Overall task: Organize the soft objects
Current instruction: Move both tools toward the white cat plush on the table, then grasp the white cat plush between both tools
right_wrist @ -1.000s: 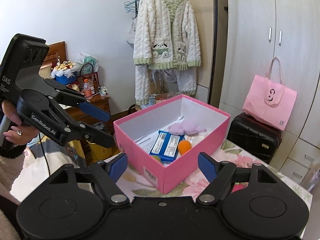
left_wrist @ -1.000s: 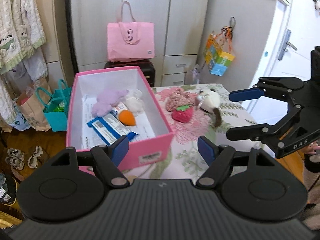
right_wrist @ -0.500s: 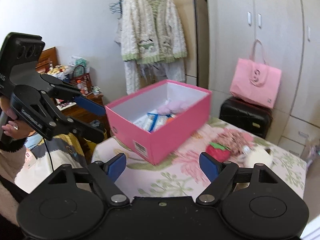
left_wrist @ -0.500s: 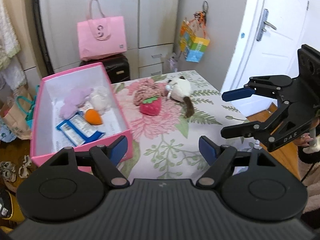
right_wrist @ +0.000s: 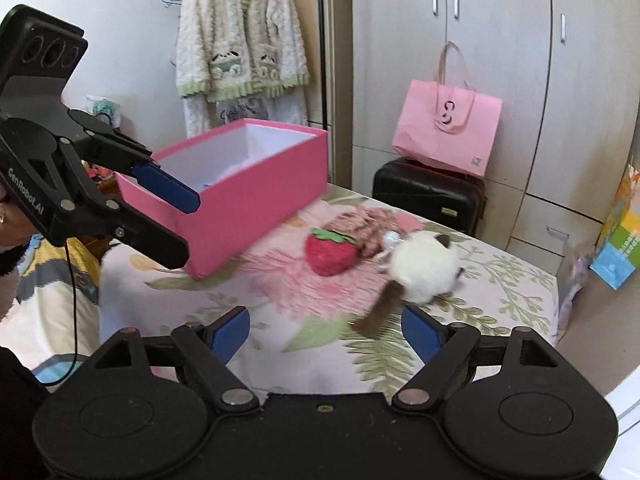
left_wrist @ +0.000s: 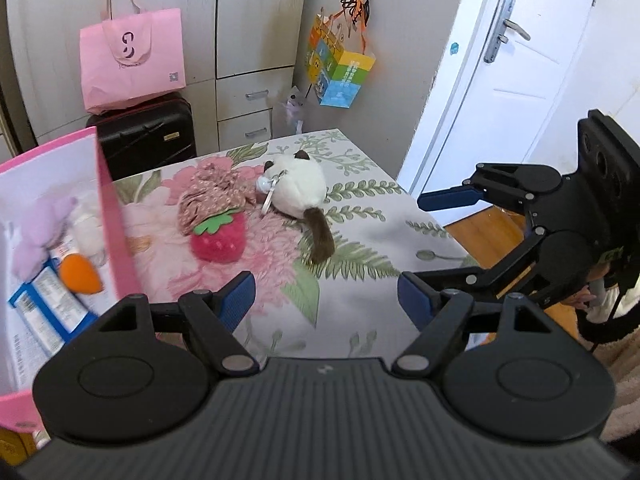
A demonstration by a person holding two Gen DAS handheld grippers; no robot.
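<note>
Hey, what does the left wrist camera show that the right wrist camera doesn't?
Only the left wrist view shows the inside of the pink box: an orange soft toy, a purple plush and blue packets. It also shows the white door and the right tongs, open and empty.

Only the right wrist view shows the hanging fleece jacket and the left tongs, open and empty.

Both show the strawberry plush, the white cat plush, the floral fabric bundle and the pink tote bag.
</note>
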